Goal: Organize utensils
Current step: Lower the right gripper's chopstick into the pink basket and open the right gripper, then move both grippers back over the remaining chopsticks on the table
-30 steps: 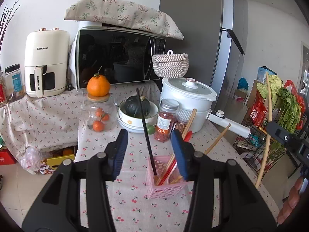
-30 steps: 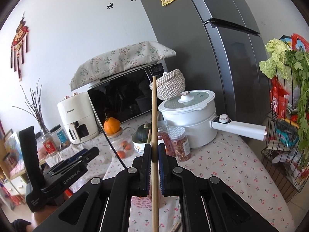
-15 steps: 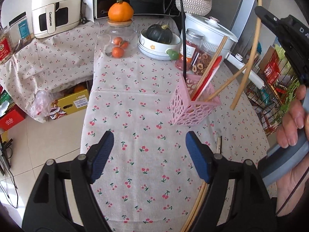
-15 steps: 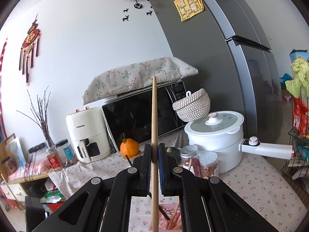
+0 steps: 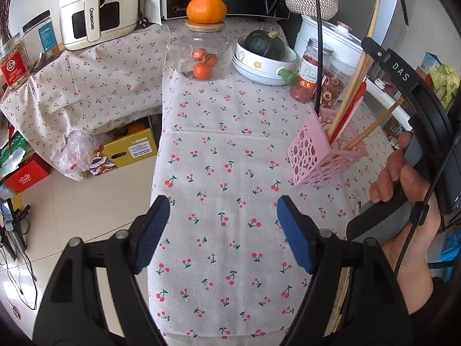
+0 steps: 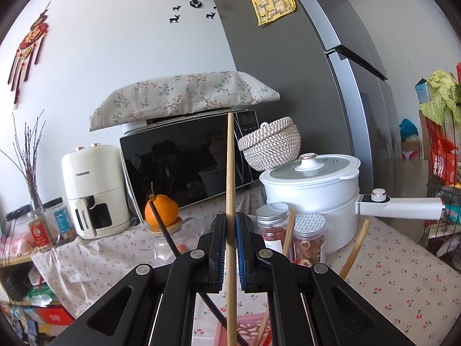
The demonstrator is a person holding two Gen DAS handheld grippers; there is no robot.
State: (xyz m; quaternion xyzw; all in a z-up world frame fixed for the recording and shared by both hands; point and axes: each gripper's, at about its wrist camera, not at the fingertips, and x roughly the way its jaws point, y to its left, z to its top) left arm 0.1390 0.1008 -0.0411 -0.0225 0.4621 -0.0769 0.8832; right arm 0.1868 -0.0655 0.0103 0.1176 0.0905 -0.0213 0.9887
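Vertically upright, wooden chopstick (image 6: pixel 230 190)

Left downward, right level; shared basket (image 5: pixel 322 155).

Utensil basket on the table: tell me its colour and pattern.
The utensil basket is pink plastic with round cut-out holes, clearest in the left wrist view.

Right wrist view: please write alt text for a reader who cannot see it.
The right gripper is shut on a long light wooden chopstick, held upright above a pink perforated plastic utensil basket at the bottom edge. Behind stand a black microwave, a white lidded electric pot and a cream air fryer.
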